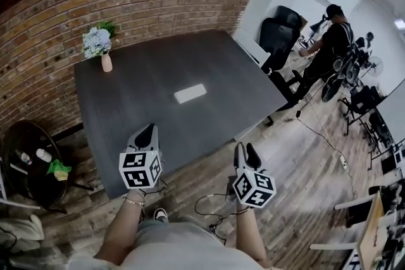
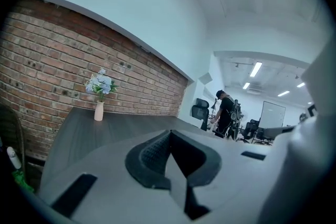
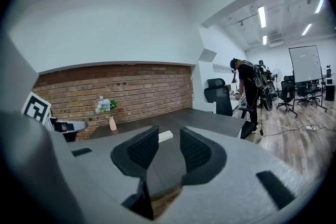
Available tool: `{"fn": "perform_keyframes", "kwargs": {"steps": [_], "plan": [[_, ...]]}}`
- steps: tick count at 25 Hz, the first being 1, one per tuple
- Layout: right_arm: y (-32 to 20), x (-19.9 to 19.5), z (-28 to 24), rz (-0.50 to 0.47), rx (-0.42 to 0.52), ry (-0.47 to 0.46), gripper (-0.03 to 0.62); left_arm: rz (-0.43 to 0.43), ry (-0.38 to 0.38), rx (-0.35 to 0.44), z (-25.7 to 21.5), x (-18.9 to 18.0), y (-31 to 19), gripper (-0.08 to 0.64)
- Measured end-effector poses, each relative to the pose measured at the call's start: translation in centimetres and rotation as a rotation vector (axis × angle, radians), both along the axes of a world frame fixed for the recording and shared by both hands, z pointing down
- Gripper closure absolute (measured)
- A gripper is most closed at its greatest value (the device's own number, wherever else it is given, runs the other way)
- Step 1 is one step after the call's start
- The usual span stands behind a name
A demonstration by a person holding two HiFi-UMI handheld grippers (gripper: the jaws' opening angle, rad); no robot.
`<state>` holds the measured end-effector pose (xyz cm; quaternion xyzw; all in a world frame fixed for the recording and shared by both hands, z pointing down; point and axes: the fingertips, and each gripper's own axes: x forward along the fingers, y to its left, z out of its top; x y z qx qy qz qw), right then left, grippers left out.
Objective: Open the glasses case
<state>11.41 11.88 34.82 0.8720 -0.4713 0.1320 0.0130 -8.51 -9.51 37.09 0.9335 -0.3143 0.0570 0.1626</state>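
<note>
A small white glasses case (image 1: 190, 93) lies closed near the middle of the dark table (image 1: 139, 76). Both grippers hover well short of it, off the table's near edge. My left gripper (image 1: 147, 133) points at the table's near edge with its jaws together; in the left gripper view its jaws (image 2: 169, 136) meet at the tips with nothing between them. My right gripper (image 1: 247, 148) is over the wooden floor by the table's near right corner. Its jaws (image 3: 169, 131) stand apart and empty, and the case (image 3: 165, 136) shows far off through the gap.
A vase of flowers (image 1: 101, 47) stands at the table's far left corner by the brick wall. A round side table (image 1: 28, 161) with bottles sits to the left. A black office chair (image 1: 278, 31) and a standing person (image 1: 329, 41) are beyond the table's right end. Cables (image 1: 209, 205) lie on the floor.
</note>
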Motion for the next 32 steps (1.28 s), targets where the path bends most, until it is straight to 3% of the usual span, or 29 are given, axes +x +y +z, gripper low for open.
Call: {"fn": "perform_keyframes", "kwargs": {"steps": [5, 10, 25, 32], "plan": [[-2.4, 3.2, 1.6, 0.007, -0.009, -0.048, 0.462, -0.008, -0.046, -0.015, 1.4, 1.7, -2.0, 0.557], [-6.2, 7.0, 3.2, -0.034, -0.016, -0.078, 0.462, -0.07, -0.073, -0.029, 2.6, 3.6, -4.9, 0.556], [-19.6, 23.2, 2.0, -0.319, -0.03, -0.046, 0.462, -0.332, -0.095, -0.035, 1.7, 15.1, -10.4, 0.555], [-24.3, 28.1, 2.2, -0.454, -0.043, -0.051, 0.462, -0.466, -0.108, -0.036, 1.4, 18.3, -11.2, 0.556]]}}
